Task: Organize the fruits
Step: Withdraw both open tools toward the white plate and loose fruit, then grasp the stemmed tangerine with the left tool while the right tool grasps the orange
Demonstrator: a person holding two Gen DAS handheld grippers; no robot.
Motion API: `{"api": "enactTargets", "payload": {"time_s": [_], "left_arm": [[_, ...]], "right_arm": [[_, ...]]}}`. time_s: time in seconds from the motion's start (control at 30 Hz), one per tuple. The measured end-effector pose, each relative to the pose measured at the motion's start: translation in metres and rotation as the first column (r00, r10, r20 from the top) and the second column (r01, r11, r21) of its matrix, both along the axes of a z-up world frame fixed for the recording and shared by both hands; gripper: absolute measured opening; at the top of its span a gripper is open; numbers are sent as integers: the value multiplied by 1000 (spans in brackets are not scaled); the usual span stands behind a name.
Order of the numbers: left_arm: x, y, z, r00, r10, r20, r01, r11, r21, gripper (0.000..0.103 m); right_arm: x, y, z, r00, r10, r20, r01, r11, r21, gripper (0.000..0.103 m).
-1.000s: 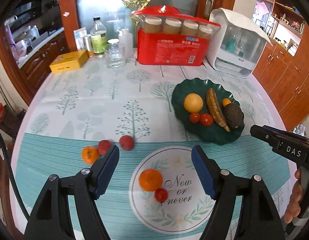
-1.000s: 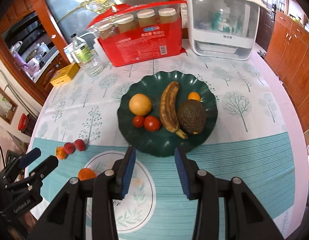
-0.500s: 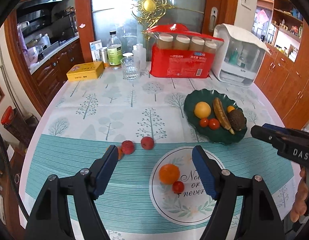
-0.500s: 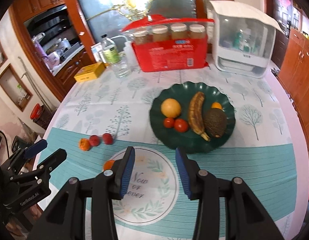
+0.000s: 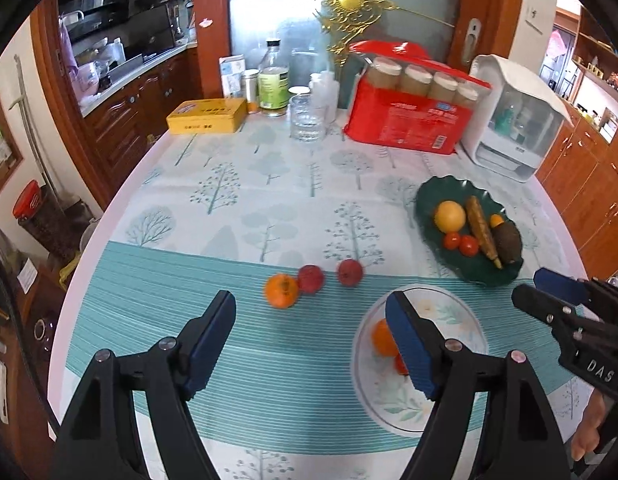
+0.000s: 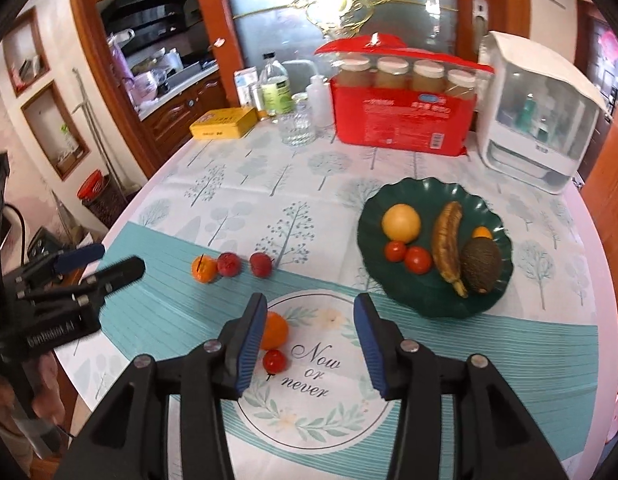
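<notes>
A dark green plate point(image 6: 433, 304) point(image 5: 485, 276) holds a yellow orange point(image 6: 401, 223), two tomatoes, a banana point(image 6: 449, 246), an avocado point(image 6: 481, 266) and a small orange fruit. On the cloth lie a small orange point(image 5: 282, 290) point(image 6: 203, 269) and two red fruits point(image 5: 311, 278) point(image 5: 350, 272) in a row. Nearer, an orange point(image 6: 275, 330) and a cherry tomato point(image 6: 274, 361) lie on the round print. My left gripper point(image 5: 309, 340) is open and empty above the cloth. My right gripper point(image 6: 309, 340) is open and empty, just right of the orange.
At the back stand a red pack of jars point(image 5: 409, 120), a white dispenser box point(image 5: 517, 128), a glass point(image 5: 307, 122), bottles and a yellow tin point(image 5: 207, 116). The round table's edge curves at left and right, with wooden cabinets beyond.
Both grippers have pulled back and risen, so the table looks farther. The left view has swung left and the right view too. Both stay open. No fruit has moved.
</notes>
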State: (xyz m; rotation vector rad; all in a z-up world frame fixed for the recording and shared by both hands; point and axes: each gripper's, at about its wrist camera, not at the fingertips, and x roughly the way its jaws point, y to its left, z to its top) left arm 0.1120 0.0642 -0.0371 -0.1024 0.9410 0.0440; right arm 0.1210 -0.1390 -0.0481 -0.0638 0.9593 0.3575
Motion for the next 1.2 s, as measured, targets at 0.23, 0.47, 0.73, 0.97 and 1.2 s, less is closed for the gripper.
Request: {"api": "enactTargets", "payload": {"time_s": [0.23,0.47,0.73,0.97,1.2], "left_arm": [[9,19,-21,999,-3,-48,5,1000,28,77],[30,33,-61,990,-49,-135,53,998,23,77],[58,42,-102,974,-80,-211,78,997,-19,76],[85,44,-127,968,-88,-237,81,996,-38,76],[100,42,-143,962,-105,-254,96,994,-48,67]], "right_arm": [[5,22,-33,997,49,-60,-50,999,-3,48],[16,39,-69,987,94,-133,-92,995,23,52],[28,53,-108,973,105,-206,-106,994,6,52],[39,63,-130,959,121,-256,-122,992,11,52],[40,78,-141,954,153,-258,-167,985,-33,53]]}}
